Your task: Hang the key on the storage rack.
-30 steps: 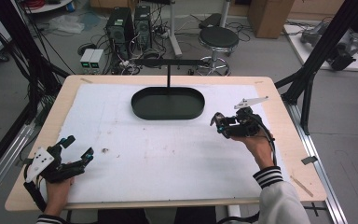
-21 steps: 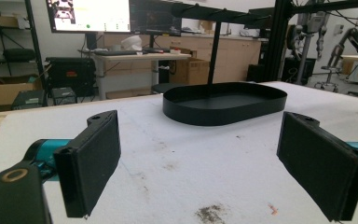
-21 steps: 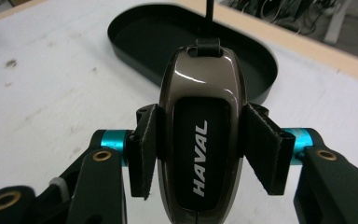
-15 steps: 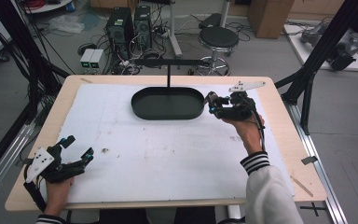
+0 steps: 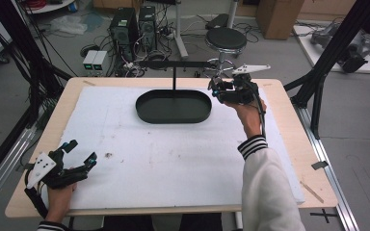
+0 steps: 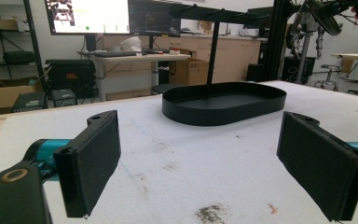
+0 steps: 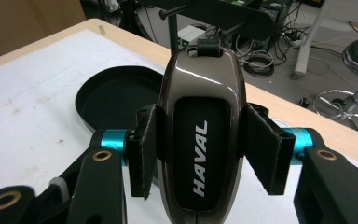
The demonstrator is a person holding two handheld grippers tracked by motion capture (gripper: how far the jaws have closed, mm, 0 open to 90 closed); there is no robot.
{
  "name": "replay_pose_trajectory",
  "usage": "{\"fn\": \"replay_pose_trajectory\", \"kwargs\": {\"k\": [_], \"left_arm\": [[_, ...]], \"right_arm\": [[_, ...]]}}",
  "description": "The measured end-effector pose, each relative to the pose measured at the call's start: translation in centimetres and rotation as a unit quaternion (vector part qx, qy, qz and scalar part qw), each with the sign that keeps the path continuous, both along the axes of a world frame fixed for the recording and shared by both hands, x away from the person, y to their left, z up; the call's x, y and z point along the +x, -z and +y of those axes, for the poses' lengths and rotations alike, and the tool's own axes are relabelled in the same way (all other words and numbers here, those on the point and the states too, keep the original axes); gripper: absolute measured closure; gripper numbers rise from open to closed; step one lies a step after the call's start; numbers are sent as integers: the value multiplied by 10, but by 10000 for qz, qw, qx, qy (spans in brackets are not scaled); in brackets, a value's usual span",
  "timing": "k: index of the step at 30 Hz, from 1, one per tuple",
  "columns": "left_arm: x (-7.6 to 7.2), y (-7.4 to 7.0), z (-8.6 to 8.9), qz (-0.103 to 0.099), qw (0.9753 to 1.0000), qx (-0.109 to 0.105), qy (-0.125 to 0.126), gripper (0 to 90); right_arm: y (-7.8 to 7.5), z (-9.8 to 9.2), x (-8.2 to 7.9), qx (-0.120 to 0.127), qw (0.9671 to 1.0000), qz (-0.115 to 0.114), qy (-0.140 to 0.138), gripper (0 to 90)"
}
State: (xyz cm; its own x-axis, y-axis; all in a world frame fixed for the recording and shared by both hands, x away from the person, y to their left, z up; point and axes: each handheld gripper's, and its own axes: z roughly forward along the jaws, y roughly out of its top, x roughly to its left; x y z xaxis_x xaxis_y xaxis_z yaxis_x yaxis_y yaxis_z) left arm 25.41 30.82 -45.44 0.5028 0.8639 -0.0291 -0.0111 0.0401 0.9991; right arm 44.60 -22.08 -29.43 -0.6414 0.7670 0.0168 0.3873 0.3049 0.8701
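Note:
A glossy brown car key fob [image 7: 198,135] marked HAVAL, with a small black loop at its top, stands upright between the pads of my right gripper [image 7: 200,156], which is shut on it. In the high view my right gripper [image 5: 218,89] is raised beside the right end of a black oval tray [image 5: 173,107], below the right tip of the stand's black crossbar [image 5: 173,63]. The tray [image 7: 107,98] is empty. My left gripper [image 5: 82,150] rests open near the table's front left corner, its pads [image 6: 93,163] wide apart with nothing between them.
The white mat [image 5: 173,154] covers most of the wooden table [image 5: 289,91]. The stand's thin post [image 5: 174,78] rises from the tray's far rim. A stool [image 5: 226,38] and computer boxes [image 5: 130,24] stand on the floor beyond the far edge.
My right gripper has carried the key fob from right of the tray toward the far edge and up to the crossbar's right end. The left gripper has stayed still.

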Motion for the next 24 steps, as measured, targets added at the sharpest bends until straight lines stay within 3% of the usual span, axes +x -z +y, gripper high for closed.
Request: {"fn": "replay_pose_trajectory", "kwargs": {"k": [24], "left_arm": [[0,0,0,-7,10000,-4,-3,139]], "right_arm": [[-17,19,36,-51,9999,-96,28,481]]}}
